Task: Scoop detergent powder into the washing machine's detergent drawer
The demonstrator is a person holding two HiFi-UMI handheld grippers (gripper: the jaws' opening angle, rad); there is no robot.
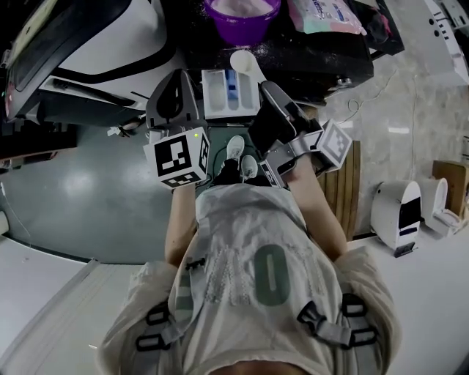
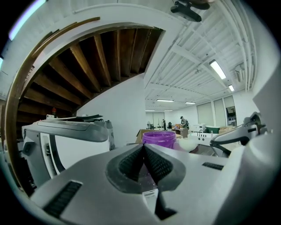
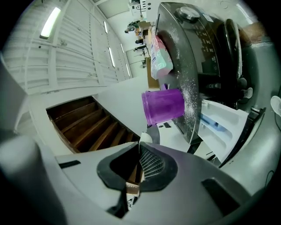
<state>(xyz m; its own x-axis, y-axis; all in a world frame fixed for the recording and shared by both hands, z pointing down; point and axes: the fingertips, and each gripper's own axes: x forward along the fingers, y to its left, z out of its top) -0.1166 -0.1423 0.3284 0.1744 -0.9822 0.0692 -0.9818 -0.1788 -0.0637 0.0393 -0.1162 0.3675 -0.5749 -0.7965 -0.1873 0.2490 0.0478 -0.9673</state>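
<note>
The white detergent drawer [image 1: 220, 95] [image 3: 219, 127] stands pulled out from the black washing machine [image 1: 315, 58]. On top of the machine, a purple tub [image 1: 242, 18] [image 2: 159, 138] [image 3: 163, 105] holds pale powder. A white scoop [image 1: 245, 62] [image 2: 189, 144] [image 3: 145, 137] hangs over the drawer's far end, just below the tub. My right gripper [image 1: 270, 86] [image 3: 140, 147] is shut on the scoop's handle. My left gripper [image 1: 178, 75] [image 2: 143, 147] is shut on nothing and sits beside the drawer's left side.
A pink and teal detergent bag [image 1: 322, 15] [image 3: 160, 61] lies right of the tub. A big white appliance [image 1: 88, 44] [image 2: 66, 140] stands at the left. A wooden slatted panel [image 1: 344, 190] and a small white device [image 1: 399, 212] are at the right. The person's shoes [image 1: 242, 157] are under the drawer.
</note>
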